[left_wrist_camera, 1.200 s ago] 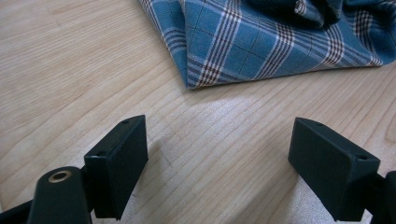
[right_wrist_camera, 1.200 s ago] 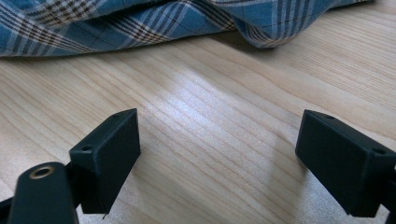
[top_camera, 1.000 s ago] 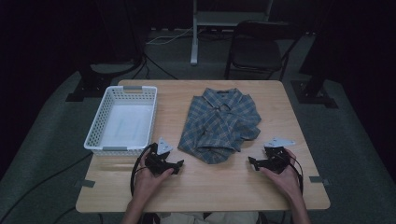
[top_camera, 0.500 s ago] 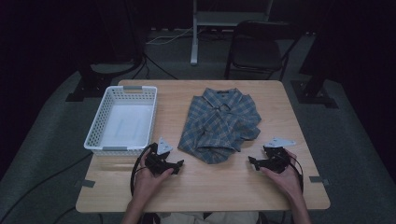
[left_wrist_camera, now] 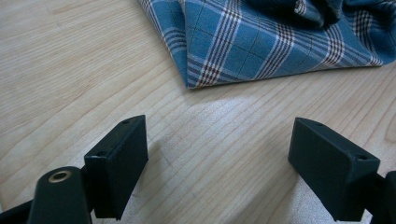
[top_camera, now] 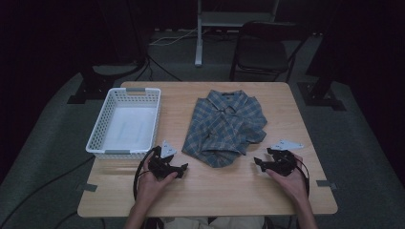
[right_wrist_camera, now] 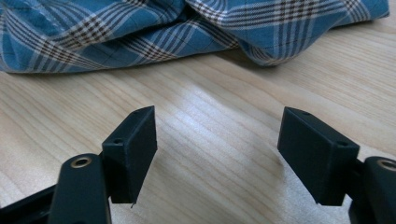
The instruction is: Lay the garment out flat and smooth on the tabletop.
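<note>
A blue plaid shirt [top_camera: 224,126] lies loosely folded on the middle of the wooden table [top_camera: 215,191]. My left gripper [top_camera: 183,168] rests on the table just left of the shirt's near corner, jaws wide apart over bare wood. In the left gripper view the left gripper [left_wrist_camera: 217,154] faces the shirt's folded corner [left_wrist_camera: 261,42], a short gap away. My right gripper [top_camera: 258,162] sits at the shirt's near right and points toward it. The right gripper [right_wrist_camera: 217,144] is open with nothing between its jaws, which have just been closing slightly; the shirt's hem [right_wrist_camera: 140,32] lies ahead.
A white plastic basket [top_camera: 98,138] stands on the table's left side, just beyond my left hand. A dark chair [top_camera: 267,47] and stand legs are on the floor behind the table. Bare wood runs along the near edge.
</note>
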